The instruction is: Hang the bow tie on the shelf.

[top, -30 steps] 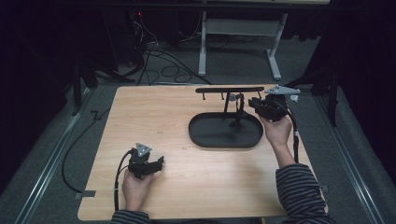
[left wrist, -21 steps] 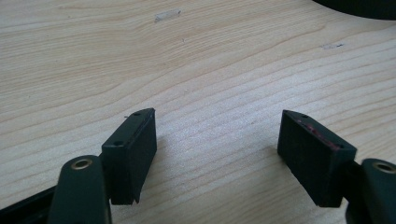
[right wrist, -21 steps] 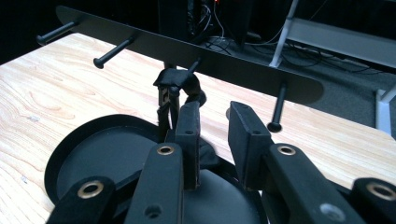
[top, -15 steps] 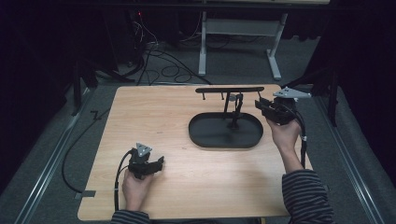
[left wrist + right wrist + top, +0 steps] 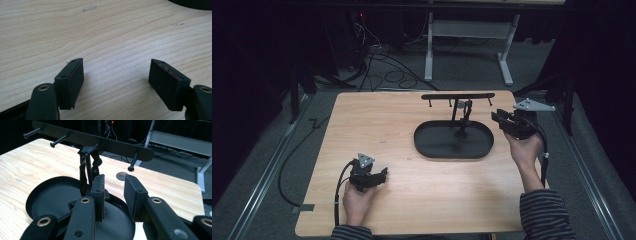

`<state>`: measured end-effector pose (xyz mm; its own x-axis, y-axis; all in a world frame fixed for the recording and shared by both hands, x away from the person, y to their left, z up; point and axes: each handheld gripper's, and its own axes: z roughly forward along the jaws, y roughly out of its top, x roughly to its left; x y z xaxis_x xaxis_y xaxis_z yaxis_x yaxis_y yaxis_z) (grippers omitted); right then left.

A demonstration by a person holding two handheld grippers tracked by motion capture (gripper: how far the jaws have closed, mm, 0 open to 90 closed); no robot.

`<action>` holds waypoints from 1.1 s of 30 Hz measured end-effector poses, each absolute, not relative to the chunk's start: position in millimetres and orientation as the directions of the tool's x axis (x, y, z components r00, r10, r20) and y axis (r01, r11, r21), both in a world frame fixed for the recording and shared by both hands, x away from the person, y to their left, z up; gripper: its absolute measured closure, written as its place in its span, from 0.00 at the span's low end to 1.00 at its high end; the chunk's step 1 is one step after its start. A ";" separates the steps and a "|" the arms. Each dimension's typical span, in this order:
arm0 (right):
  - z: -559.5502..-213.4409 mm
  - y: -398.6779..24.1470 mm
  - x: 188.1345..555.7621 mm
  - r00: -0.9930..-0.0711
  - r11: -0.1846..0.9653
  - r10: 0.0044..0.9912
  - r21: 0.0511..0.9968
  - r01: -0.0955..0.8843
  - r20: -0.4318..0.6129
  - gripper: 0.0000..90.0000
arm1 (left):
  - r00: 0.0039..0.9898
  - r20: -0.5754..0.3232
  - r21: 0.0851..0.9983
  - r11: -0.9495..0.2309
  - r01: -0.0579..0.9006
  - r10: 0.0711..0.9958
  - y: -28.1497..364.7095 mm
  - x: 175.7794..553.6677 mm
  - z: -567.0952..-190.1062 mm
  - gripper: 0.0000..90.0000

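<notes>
a black stand (image 5: 458, 107) with a pegged crossbar stands upright in its oval tray (image 5: 432, 145) at the table's right.

A pale wooden worktop (image 5: 402, 130) is seen on a grey carpeted floor (image 5: 272, 155). A black oval stand (image 5: 454, 141), with an upright post and a pegged crossbar, is set on its far right part.

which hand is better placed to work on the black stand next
Right. The right gripper sits beside the black metal stand with oval tray and peg bar, its fingers apart and aimed at the post. The left gripper rests open on the wooden table, far away.
</notes>
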<state>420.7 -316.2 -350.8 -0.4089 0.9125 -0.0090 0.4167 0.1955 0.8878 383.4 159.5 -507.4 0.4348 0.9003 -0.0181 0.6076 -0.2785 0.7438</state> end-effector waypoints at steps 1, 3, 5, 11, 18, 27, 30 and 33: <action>-351.2 -316.9 419.6 -0.406 0.193 0.914 0.887 0.419 -0.007 0.80 | 0.435 -0.018 0.744 -0.279 0.608 0.900 159.5 383.4 -507.4 0.32; -351.8 -319.8 416.5 -0.403 0.189 0.915 0.887 0.422 -0.004 0.79 | 0.435 -0.018 0.744 -0.279 0.608 0.900 159.5 383.4 -507.4 0.32; -352.3 -322.1 413.9 -0.404 0.184 0.915 0.890 0.418 0.001 0.79 | 0.435 -0.018 0.744 -0.279 0.607 0.900 159.5 383.4 -507.4 0.32; -353.9 -328.0 404.6 -0.404 0.179 0.915 0.894 0.412 0.003 0.78 | 0.435 -0.018 0.744 -0.279 0.607 0.900 159.5 383.4 -507.4 0.32; -354.5 -331.5 394.4 -0.406 0.175 0.914 0.895 0.411 0.008 0.78 | 0.435 -0.018 0.744 -0.278 0.608 0.900 159.6 383.4 -507.4 0.32; -357.1 -336.3 380.6 -0.408 0.166 0.913 0.901 0.401 0.013 0.76 | 0.435 -0.018 0.744 -0.278 0.608 0.900 159.6 383.4 -507.3 0.32; -357.1 -337.4 376.0 -0.410 0.168 0.912 0.903 0.396 0.010 0.76 | 0.435 -0.019 0.744 -0.278 0.608 0.900 159.6 383.4 -507.3 0.32; -357.7 -338.4 371.6 -0.411 0.160 0.912 0.906 0.392 0.017 0.76 | 0.435 -0.018 0.744 -0.278 0.608 0.900 159.6 383.4 -507.3 0.32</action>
